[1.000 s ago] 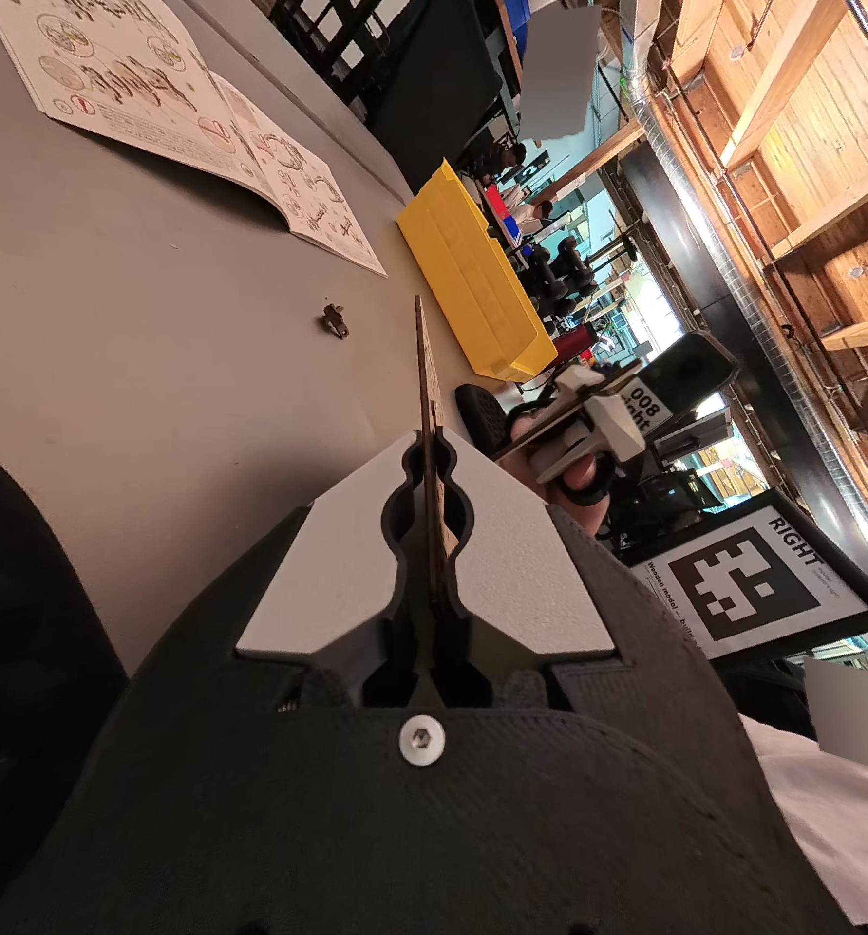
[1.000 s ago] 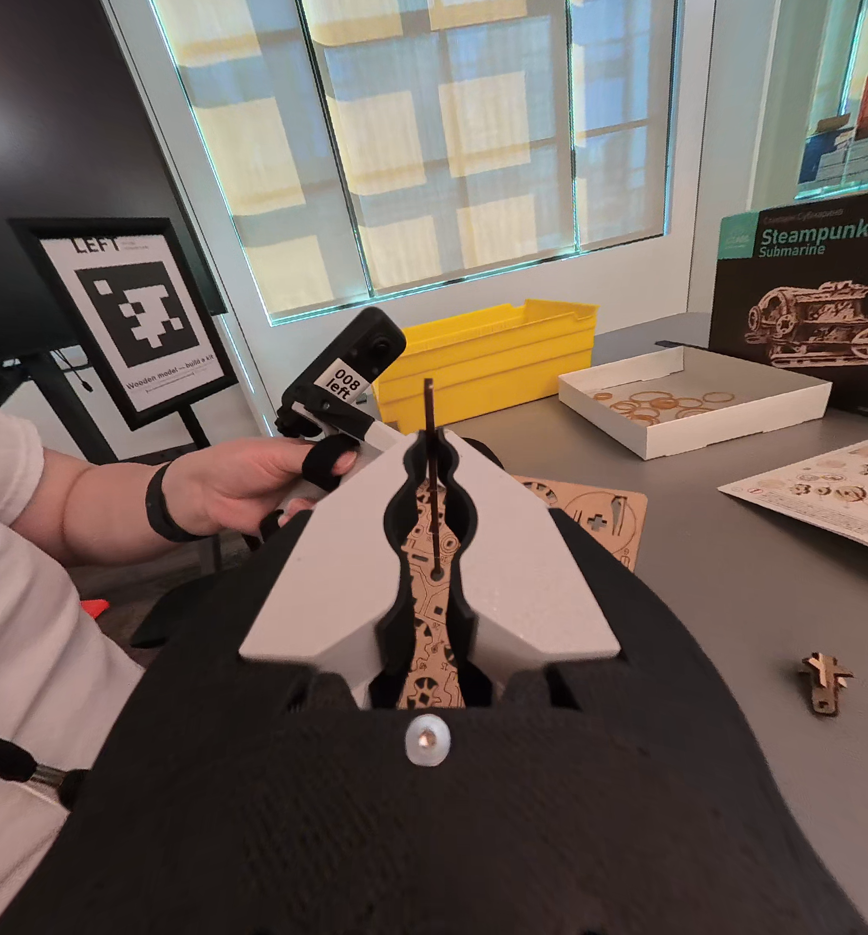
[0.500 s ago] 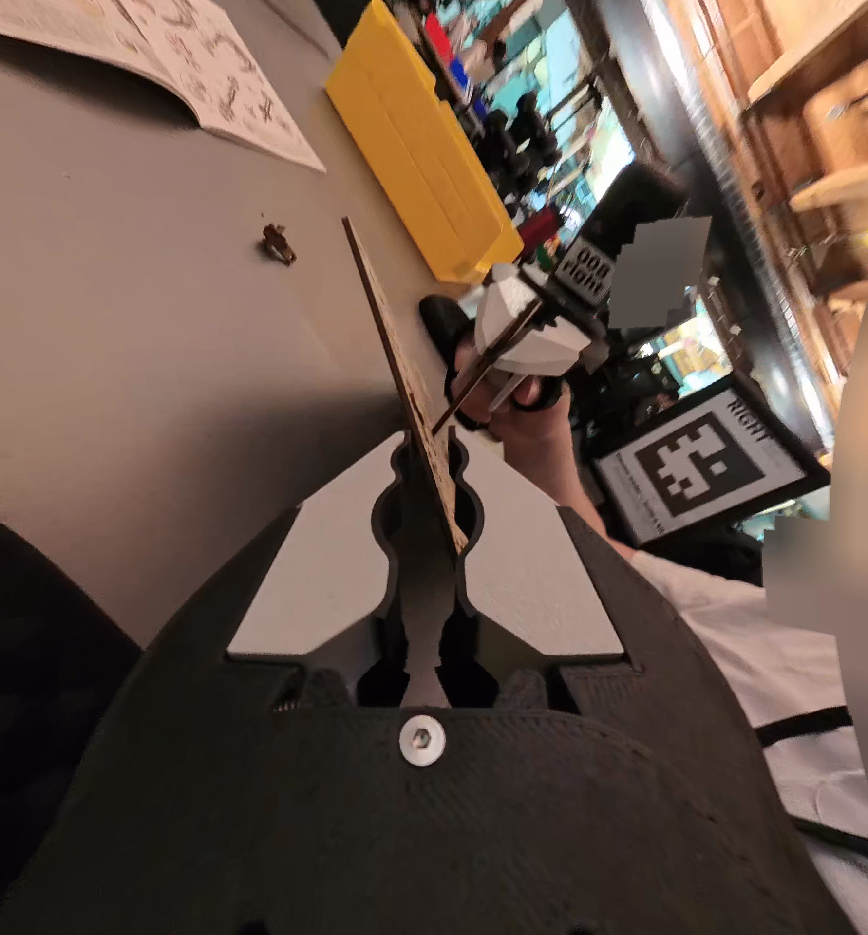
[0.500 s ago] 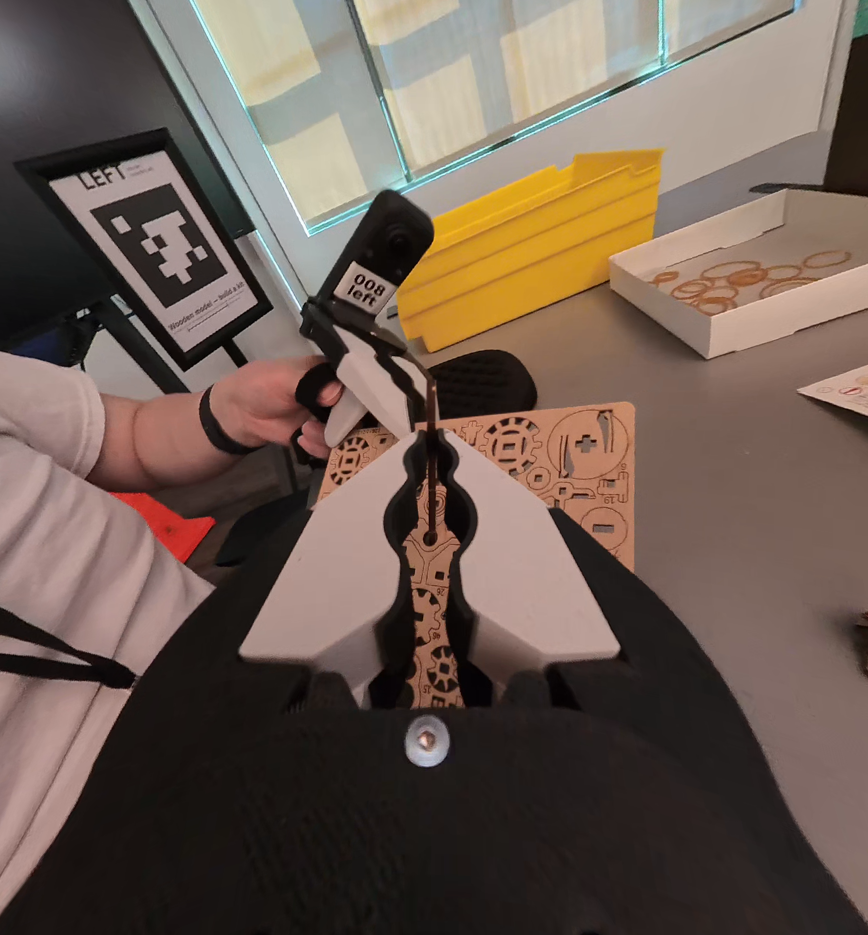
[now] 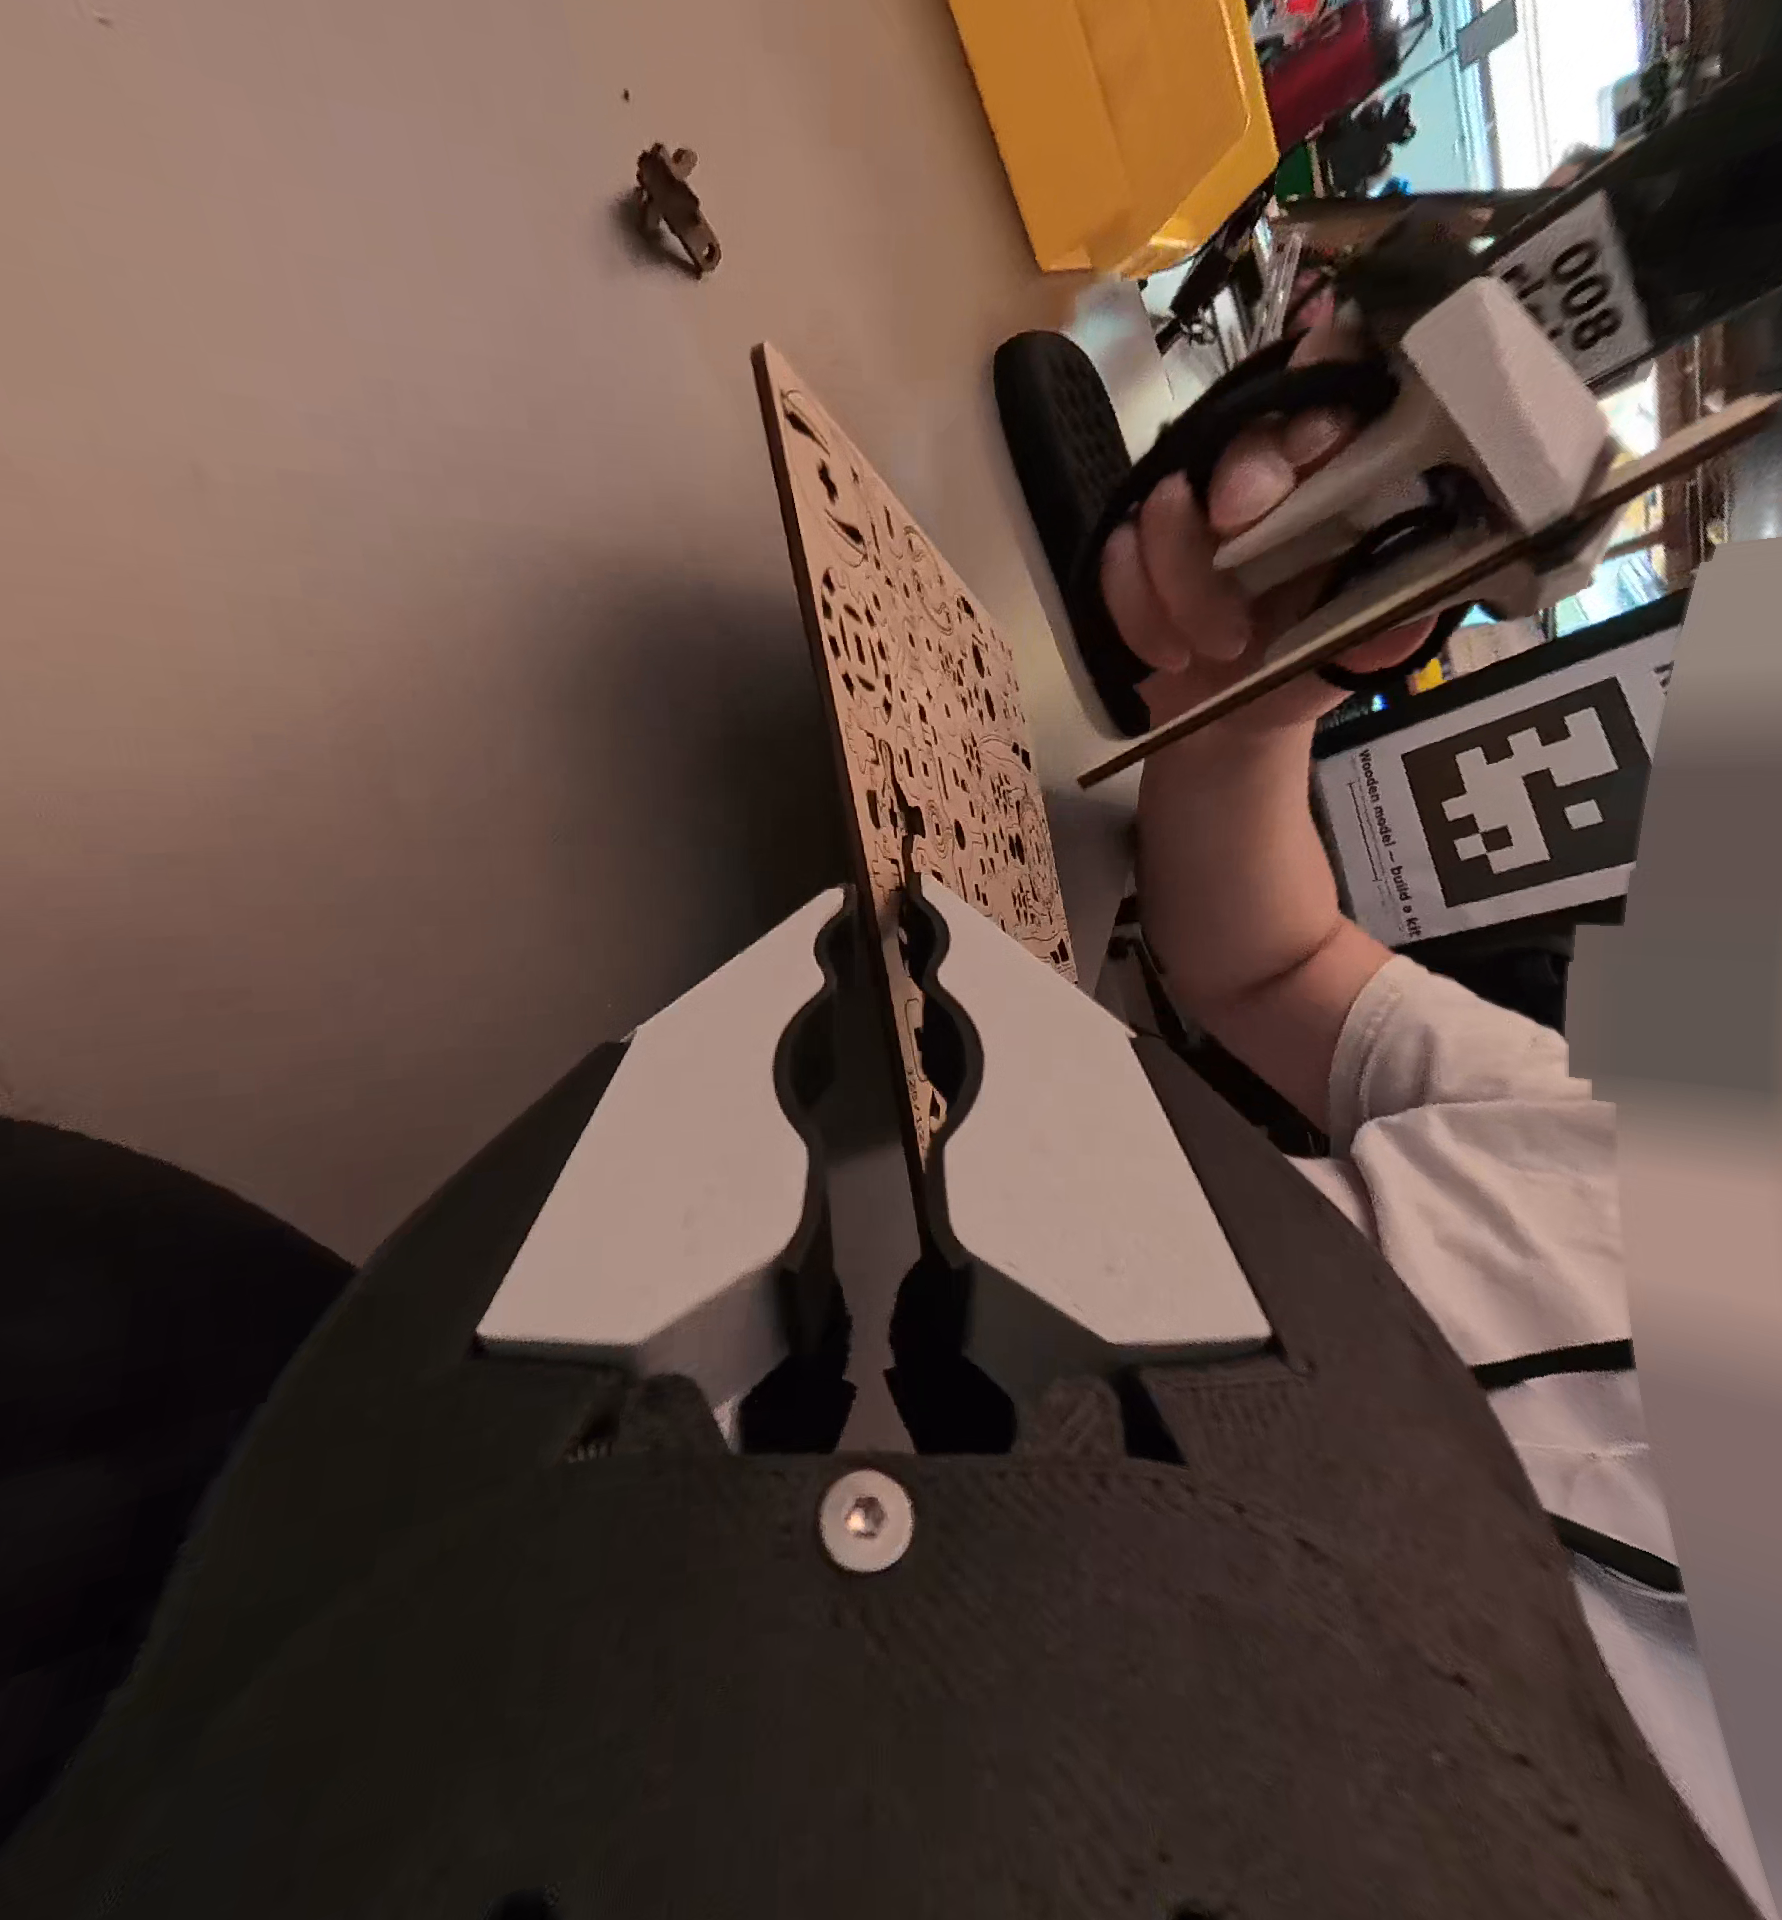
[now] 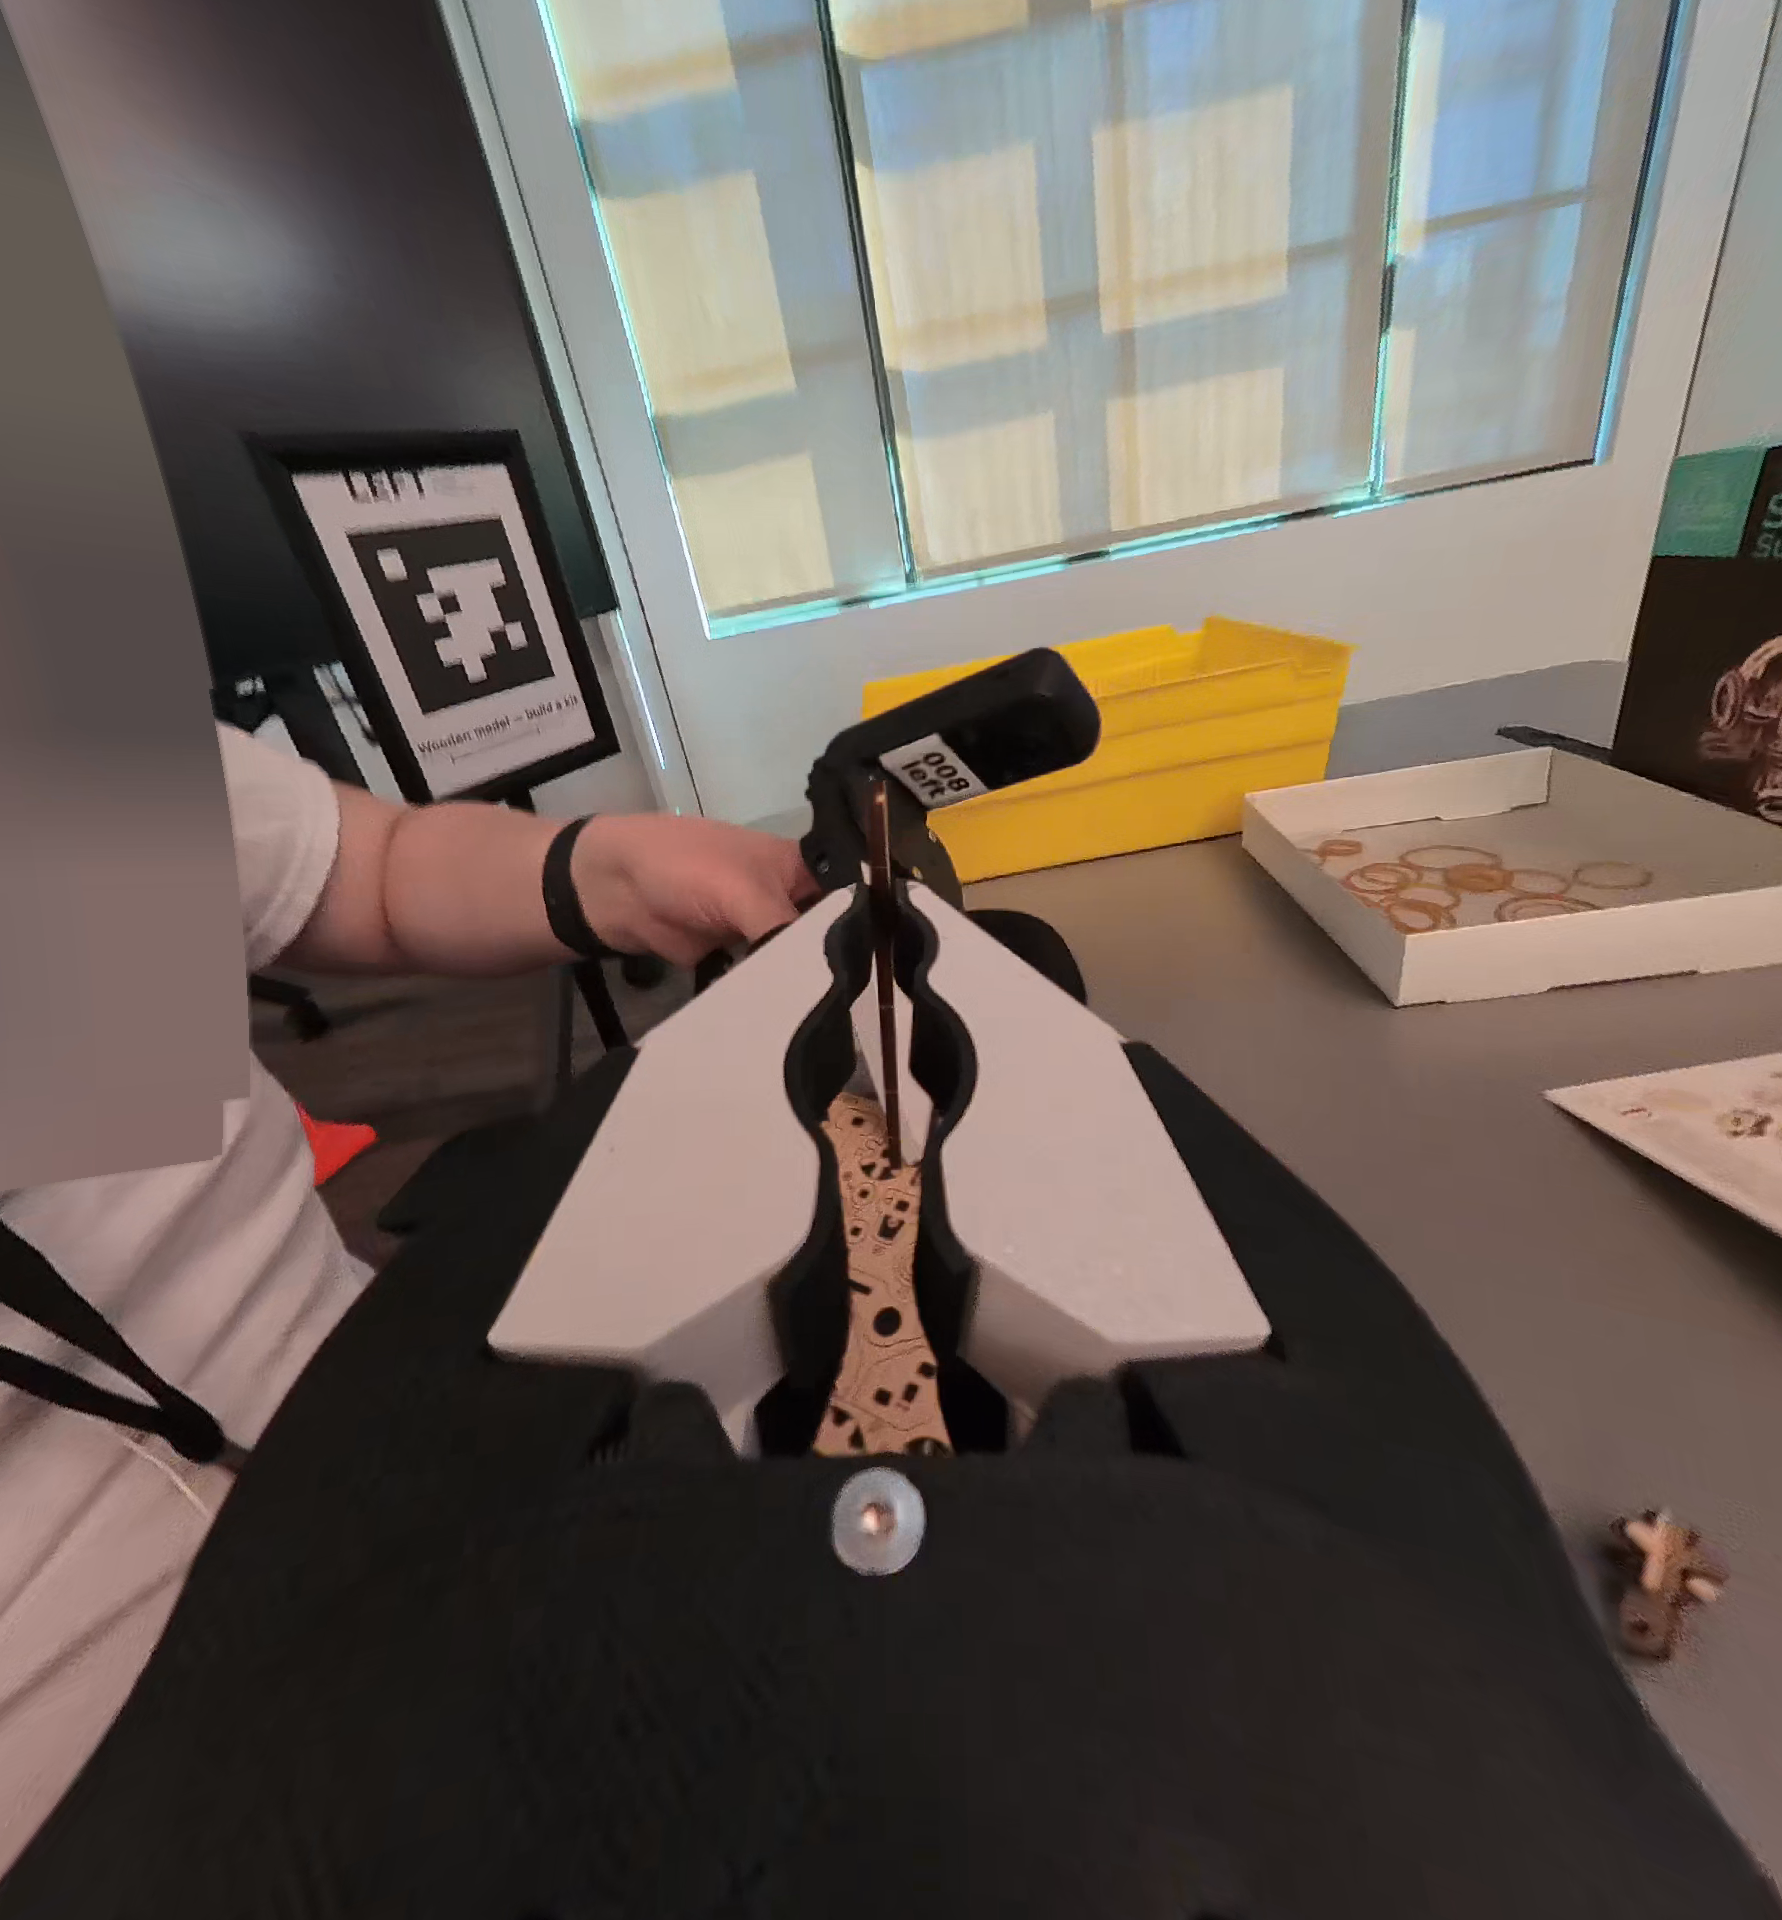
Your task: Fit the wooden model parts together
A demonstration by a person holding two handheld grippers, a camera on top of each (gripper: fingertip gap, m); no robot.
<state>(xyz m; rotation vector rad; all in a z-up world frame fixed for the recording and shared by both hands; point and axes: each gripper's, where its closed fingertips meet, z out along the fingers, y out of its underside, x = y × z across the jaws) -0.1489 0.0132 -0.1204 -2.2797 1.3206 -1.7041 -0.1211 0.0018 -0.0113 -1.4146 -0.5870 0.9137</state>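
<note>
Left wrist view: the left gripper [image 5: 892,914] is clenched on the lower edge of a laser-cut plywood sheet [image 5: 918,686], which stands edge-up between its white fingers [image 5: 689,1153] and rises forward of the tips, tilted slightly to the left. The sheet is pale, thin and densely perforated with part outlines; judged from this, it is light and stiff along its face but brittle across the cut-outs, so a hold is best taken on the solid border, as here, rather than on the fretted middle.

Beyond and right of the tips, the right gripper [image 5: 1552,540] is held by a hand [image 5: 1209,540] and is closed on a second thin wooden sheet [image 5: 1386,623], seen edge-on as a slanting strip. The two sheets are apart, not touching.

Right wrist view: that same sheet shows as a dark thin edge [image 6: 885,977] pinched near the fingertips, with the perforated sheet visible below through the finger gap. Just ahead is the left gripper with its camera housing [image 6: 970,727].

Farther off on the grey table [image 5: 295,520]: a small assembled wooden piece [image 5: 674,208] ahead and left of the left gripper; a yellow bin [image 6: 1178,748]; a shallow white tray [image 6: 1489,883] holding loose wooden rings; the kit box [image 6: 1749,644]; an instruction leaflet [image 6: 1718,1143]. No parts are yet joined between the grippers; the small pieces, once freed, would probably be easy to snap or drop.
</note>
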